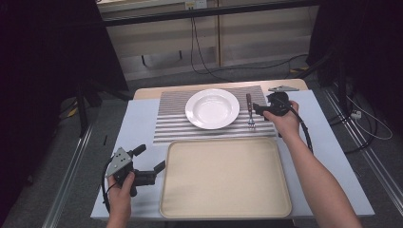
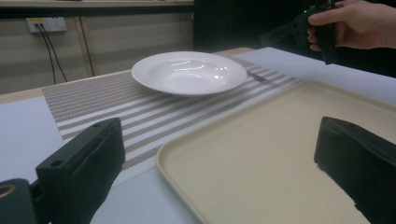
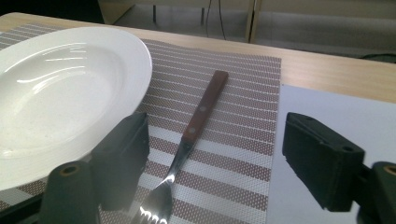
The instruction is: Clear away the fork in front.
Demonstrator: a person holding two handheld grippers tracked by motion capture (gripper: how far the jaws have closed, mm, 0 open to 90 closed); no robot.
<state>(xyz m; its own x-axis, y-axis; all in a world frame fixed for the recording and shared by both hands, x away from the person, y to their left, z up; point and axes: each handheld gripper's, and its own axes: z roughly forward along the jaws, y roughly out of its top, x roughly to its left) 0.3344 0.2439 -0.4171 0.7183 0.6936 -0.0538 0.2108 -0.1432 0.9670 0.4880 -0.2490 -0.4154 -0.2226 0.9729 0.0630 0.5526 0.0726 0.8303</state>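
A white deep plate [image 1: 211, 108] [image 2: 189, 72] [image 3: 56, 93] sits on a striped placemat [image 1: 173, 124] [image 3: 243, 144]. To its right on the mat lies a fork [image 1: 249, 112] [image 3: 198, 116] with a brown wooden handle, its tines toward the tray. My right gripper [image 1: 259, 112] [image 3: 222, 161] is open just right of the fork, and its jaws straddle the fork's neck without touching it. At the near left, my left gripper [image 1: 149, 158] [image 2: 219, 172] is open and holds nothing beside the left edge of the beige tray [image 1: 225, 209] [image 2: 280, 154].
A pale blue sheet [image 1: 138, 123] covers the table under the mat and the tray. The tray holds nothing. The table's wooden far edge [image 1: 209, 87] runs behind the mat. Cables [image 1: 197, 47] lie on the floor beyond, and rails run along both sides.
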